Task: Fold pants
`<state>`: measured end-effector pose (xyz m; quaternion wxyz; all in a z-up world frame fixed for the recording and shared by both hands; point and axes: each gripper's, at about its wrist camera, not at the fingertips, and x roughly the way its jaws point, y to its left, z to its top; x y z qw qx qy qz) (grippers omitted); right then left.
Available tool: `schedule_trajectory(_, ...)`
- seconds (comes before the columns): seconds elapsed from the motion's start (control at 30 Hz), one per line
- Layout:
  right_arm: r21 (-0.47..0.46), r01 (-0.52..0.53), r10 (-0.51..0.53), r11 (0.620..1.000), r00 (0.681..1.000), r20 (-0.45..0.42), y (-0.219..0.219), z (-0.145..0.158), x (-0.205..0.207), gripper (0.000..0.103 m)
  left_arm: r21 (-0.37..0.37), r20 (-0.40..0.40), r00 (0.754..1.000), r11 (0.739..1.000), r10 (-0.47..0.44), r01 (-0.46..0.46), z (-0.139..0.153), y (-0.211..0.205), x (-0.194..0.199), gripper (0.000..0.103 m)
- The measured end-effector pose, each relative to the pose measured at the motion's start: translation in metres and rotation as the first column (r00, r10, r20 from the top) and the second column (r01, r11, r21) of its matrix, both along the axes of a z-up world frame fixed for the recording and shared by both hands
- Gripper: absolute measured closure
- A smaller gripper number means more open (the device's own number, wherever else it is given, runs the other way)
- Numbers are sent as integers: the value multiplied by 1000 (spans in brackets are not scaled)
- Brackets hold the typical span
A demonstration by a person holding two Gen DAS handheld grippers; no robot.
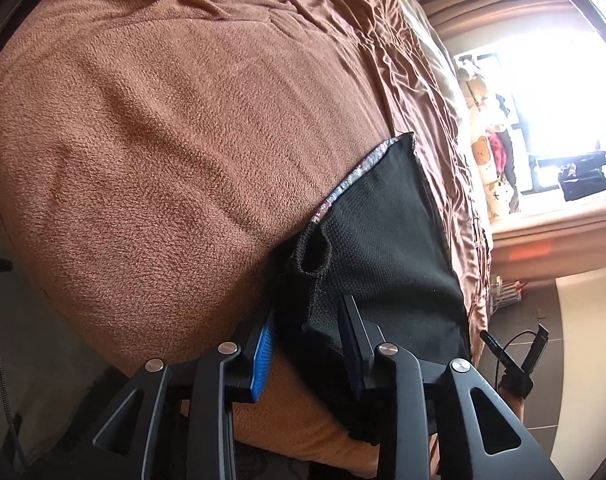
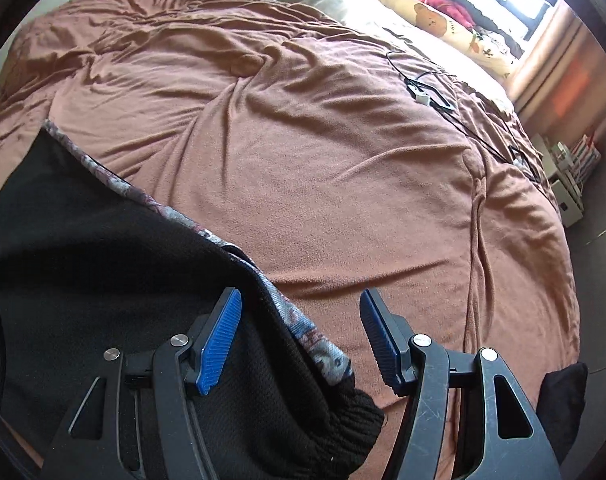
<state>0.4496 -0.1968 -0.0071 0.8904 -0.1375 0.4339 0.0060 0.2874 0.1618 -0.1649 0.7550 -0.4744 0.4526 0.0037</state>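
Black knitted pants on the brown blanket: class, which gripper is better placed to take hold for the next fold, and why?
Probably the left gripper: black knitted pants already bunch between its fingers. The right gripper stands open, with only the patterned edge and ribbed cuff between its fingers.

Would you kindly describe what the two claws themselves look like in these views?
Both match: the left claw and the right claw have black, angular linkage arms with triangular cut-outs and round silver pivot pins. Each finger carries a ribbed blue pad. The right claw's arms show light scratches. No sleeves or hands are visible.
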Motion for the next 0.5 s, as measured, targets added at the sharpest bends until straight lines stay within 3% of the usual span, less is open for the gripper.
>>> schedule_trajectory(0.27,165,19,-22,986,1000,21,-20,11,-70,43,-60,22,999,998,-27,28,-7,-11,5,64)
schedule_trajectory(0.5,214,40,-42,976,999,2,-30,6,-121,43,-89,39,999,996,-20,24,-12,-14,4,64)
